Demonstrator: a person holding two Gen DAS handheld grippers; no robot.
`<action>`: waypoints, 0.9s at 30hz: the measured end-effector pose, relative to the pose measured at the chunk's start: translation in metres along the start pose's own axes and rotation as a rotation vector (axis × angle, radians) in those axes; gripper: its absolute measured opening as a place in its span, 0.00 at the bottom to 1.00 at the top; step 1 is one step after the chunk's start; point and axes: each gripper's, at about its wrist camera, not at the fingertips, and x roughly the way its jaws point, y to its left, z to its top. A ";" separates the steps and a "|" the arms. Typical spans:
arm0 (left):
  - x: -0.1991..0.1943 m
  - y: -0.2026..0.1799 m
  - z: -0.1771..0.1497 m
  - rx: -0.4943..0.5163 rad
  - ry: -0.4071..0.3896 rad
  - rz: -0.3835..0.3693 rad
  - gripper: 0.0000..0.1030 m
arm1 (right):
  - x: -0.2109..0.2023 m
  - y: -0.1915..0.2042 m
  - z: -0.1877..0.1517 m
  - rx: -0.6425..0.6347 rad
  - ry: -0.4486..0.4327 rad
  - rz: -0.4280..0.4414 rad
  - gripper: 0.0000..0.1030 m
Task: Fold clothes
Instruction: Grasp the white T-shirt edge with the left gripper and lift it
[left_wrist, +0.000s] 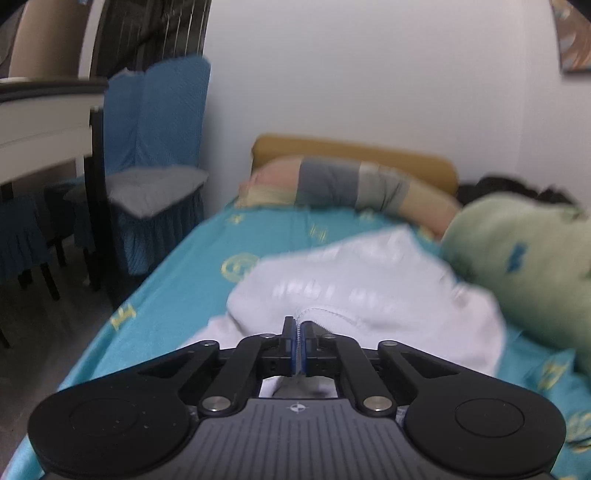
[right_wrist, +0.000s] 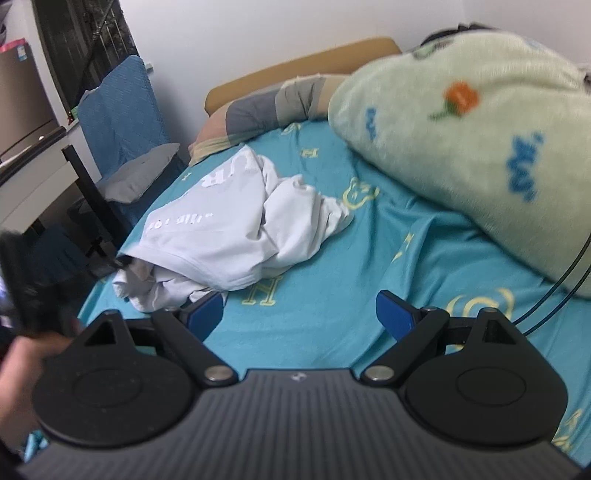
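Note:
A white T-shirt (right_wrist: 236, 236) with pale lettering lies crumpled on the teal bed sheet (right_wrist: 332, 295), toward the bed's left edge. In the left wrist view the same shirt (left_wrist: 369, 288) fills the middle. My left gripper (left_wrist: 298, 325) is shut on a stitched hem of the white shirt and lifts that edge. My right gripper (right_wrist: 299, 310) is open and empty, low over the sheet just right of the shirt's near edge. The left gripper and the hand holding it show blurred at the far left of the right wrist view (right_wrist: 33, 288).
A pale green fleece blanket (right_wrist: 480, 140) is heaped on the bed's right side. A striped pillow (right_wrist: 266, 107) lies against the tan headboard (right_wrist: 295, 66). A blue-covered chair (left_wrist: 159, 147) and a white table (left_wrist: 40, 125) stand left of the bed. Black cables (right_wrist: 561, 284) hang at right.

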 end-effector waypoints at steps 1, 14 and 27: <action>-0.012 -0.002 0.005 -0.003 -0.023 -0.011 0.01 | -0.002 0.001 0.000 -0.002 -0.004 -0.003 0.88; -0.206 -0.017 0.018 -0.034 -0.172 -0.240 0.01 | -0.049 0.008 -0.009 0.003 -0.142 0.127 0.88; -0.200 -0.005 -0.016 -0.124 -0.056 -0.398 0.01 | -0.053 0.095 -0.046 -0.255 -0.165 0.341 0.88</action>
